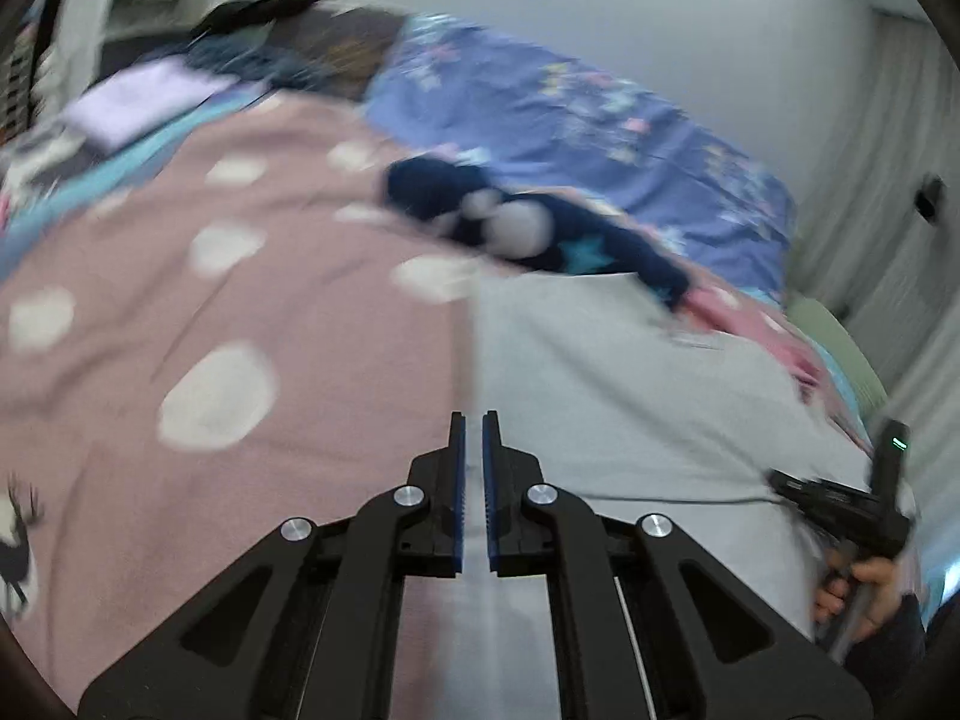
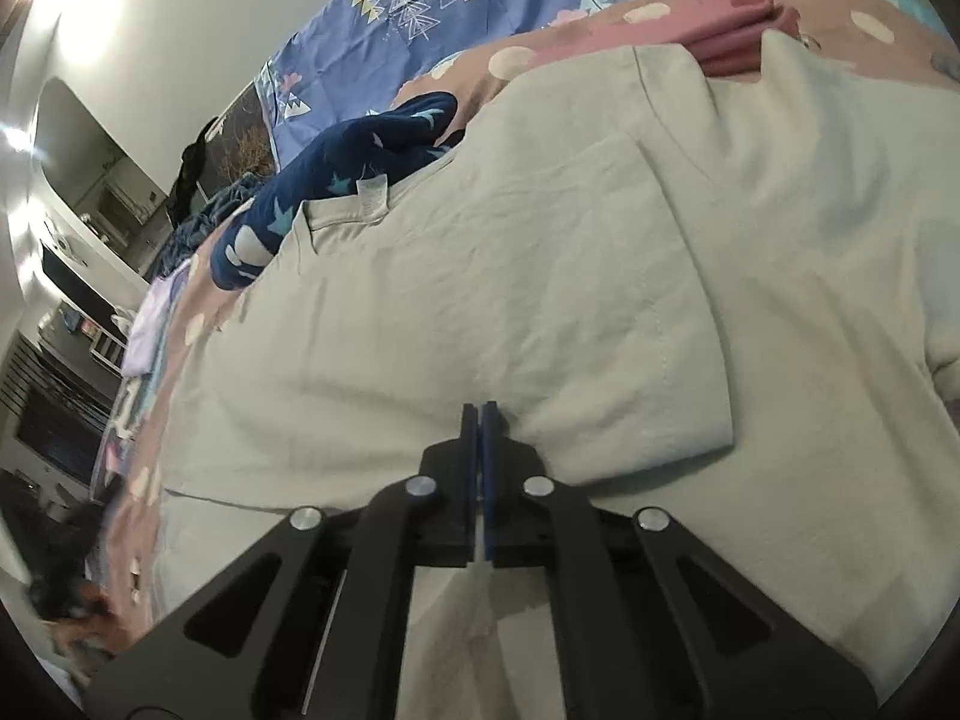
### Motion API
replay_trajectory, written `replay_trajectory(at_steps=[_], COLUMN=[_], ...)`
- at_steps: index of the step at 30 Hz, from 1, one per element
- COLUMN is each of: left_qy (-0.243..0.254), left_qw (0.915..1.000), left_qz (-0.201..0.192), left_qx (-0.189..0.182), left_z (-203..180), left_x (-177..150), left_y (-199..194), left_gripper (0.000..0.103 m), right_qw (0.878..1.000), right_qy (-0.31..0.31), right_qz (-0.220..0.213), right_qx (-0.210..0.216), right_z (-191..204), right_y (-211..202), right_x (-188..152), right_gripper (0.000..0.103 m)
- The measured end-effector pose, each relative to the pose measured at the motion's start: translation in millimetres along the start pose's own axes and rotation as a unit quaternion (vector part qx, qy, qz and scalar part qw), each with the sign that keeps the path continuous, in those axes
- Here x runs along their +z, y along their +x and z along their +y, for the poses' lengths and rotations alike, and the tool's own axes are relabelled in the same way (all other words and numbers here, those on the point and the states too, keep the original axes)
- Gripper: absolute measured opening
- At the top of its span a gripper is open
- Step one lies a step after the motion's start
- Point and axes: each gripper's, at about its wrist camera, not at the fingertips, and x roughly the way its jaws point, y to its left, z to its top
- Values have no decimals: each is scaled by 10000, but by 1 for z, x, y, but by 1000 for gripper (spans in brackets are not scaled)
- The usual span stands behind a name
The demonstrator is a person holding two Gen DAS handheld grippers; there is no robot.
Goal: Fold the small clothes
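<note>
Grey T-shirt (image 2: 540, 276) lies spread on the bed, over a pink bedspread (image 1: 180, 276) with white spots. One sleeve is folded in over the body of the shirt, its edge running down the middle of the right wrist view; a white label shows at the far-left corner of the fold. Left wrist view is motion-blurred.

Left tool (image 1: 474, 420) hangs over the near left edge of the shirt, where grey cloth meets pink bedspread. Jaws nearly together, only a thin slit between the blue pads, nothing in it.

Right tool (image 2: 480, 408) sits low over the shirt at the near edge of the folded sleeve. Jaws fully together, no cloth pinched between them. In the left wrist view it shows at the far right, with the person's hand (image 1: 864, 588) on its grip.

Navy garment (image 2: 336, 180) with pale stars lies crumpled just beyond the shirt's far-left edge. Folded pink clothes (image 2: 744, 18) sit beyond the collar. Blue patterned sheet (image 1: 570, 120) covers the far side of the bed.
</note>
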Motion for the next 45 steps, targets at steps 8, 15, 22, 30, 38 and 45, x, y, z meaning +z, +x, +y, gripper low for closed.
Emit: replay_trajectory(at_steps=[8,15,22,30,38,45], left_qy=[1322,1265,1109,1130,1120,1140], left_qw=[9897,9850,9874,9874,9877,9873], left_qz=[431,1037,1052,1005,999,1001], left_qx=[340,557,414,459,446,464], left_z=[-108,-103,-99,-102,-101,-102], left_x=[7,-17,-18,-21,-21,-22], left_y=[73,123,123,123,122,122], left_gripper=[5,7,8,8,8,8], right_qw=[9999,9979,9472,8612,8452,8935], right_qy=[77,363,2314,4204,4414,3074], right_qz=[-13,-450,-2062,-2838,-2990,-3218], right_qx=[92,307,-818,-331,-369,605], right_z=[-7,-48,-221,-345,-368,-251], right_y=[3,-94,-240,-286,-287,-277], right_x=[7,19,29,-13,3,58], right_gripper=[0,25,43,42,5,4])
